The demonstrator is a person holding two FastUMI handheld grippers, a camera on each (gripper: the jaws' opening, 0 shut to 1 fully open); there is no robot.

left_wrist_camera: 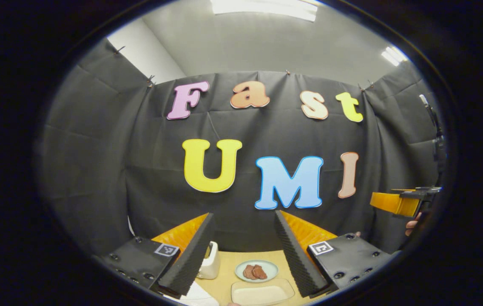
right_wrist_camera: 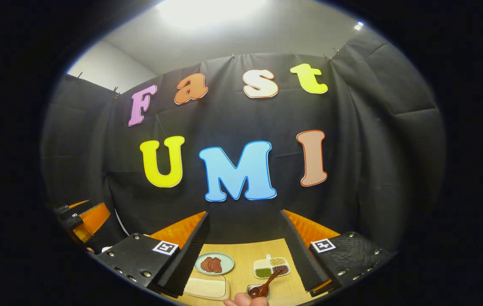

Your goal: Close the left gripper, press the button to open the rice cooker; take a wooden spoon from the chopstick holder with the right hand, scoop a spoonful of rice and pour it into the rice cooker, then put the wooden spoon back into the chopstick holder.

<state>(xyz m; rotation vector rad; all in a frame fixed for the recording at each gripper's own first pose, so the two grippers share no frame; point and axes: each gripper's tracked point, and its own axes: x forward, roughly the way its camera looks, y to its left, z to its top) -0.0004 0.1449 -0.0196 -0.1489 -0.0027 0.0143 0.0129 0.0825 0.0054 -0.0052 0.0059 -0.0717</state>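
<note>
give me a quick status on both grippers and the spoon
Left gripper open, empty. Right gripper open, empty. Wooden spoon in its holder ahead of right gripper, untouched. Nothing blocking.

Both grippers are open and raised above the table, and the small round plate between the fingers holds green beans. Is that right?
Not quite. The small round plate holds brown slices that look like meat, not green beans, as the left gripper view shows. The rest stands: the left gripper and the right gripper are both open, raised above the table.
</note>
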